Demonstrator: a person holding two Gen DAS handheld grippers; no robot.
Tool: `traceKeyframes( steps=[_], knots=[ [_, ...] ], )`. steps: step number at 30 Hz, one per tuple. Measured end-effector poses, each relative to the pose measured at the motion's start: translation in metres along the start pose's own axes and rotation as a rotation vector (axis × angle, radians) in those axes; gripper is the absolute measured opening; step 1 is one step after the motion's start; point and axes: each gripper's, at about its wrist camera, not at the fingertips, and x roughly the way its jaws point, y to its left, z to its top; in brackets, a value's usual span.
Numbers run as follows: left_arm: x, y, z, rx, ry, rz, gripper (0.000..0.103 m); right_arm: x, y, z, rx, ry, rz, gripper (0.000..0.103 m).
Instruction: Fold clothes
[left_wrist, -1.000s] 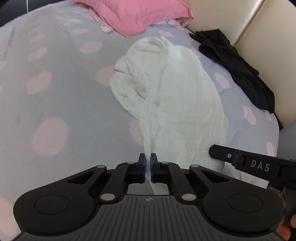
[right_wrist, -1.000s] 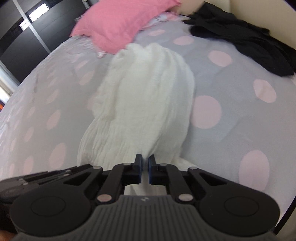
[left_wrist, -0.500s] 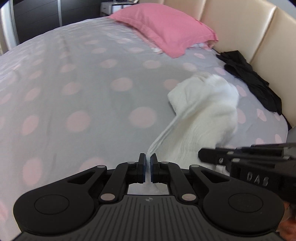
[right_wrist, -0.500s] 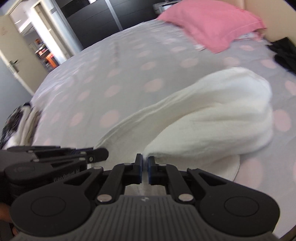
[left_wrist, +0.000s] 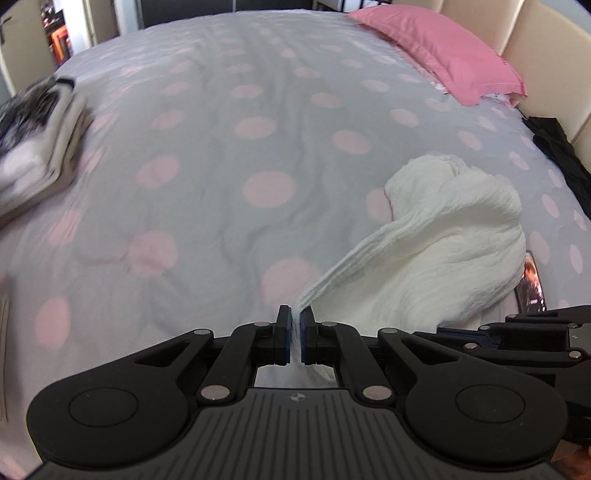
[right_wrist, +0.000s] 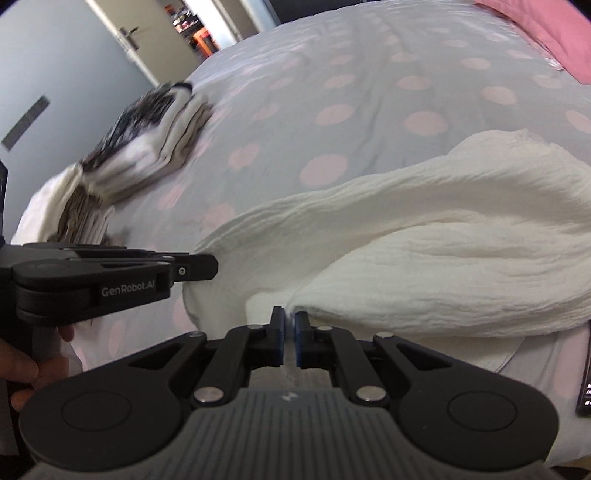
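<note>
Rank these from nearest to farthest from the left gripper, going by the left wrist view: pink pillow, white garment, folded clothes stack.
From the left gripper:
1. White garment: clamped between its fingers, bulk trailing off to the right.
2. Folded clothes stack: far left, near the bed's edge.
3. Pink pillow: top right, by the headboard.

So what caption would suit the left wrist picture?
Left gripper pinching a white garment across a polka-dot bed, pink pillow beyond.
</note>
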Motion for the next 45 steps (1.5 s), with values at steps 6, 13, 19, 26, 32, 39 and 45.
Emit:
traceKeyframes(
  steps=[6,13,19,26,32,39,45],
  knots=[
    [0.004,0.021,-0.04,-0.037,0.041,0.013,0.003,0.011,0.012,-0.022,0.007,0.08,0.033,0.006],
    [0.005,0.018,-0.058,-0.034,0.016,0.021,0.013,0.003,0.012,-0.031,-0.006,0.079,-0.028,0.02],
    [0.0,0.015,-0.054,-0.016,-0.028,0.04,0.031,-0.013,0.002,-0.028,-0.038,0.026,-0.105,0.045],
    [0.001,0.011,-0.043,0.004,-0.058,0.054,0.04,-0.02,-0.039,-0.01,-0.089,0.019,-0.289,0.059],
    [0.018,-0.003,-0.024,0.024,-0.03,0.055,0.043,-0.02,-0.081,0.012,-0.142,0.052,-0.419,0.065],
    [0.044,-0.026,-0.003,0.021,0.0,0.022,0.043,-0.023,-0.132,0.046,-0.132,0.065,-0.479,0.076],
    [0.068,-0.05,0.008,0.048,0.036,0.006,0.043,-0.014,-0.185,0.062,0.026,0.065,-0.507,0.081]
  ],
)
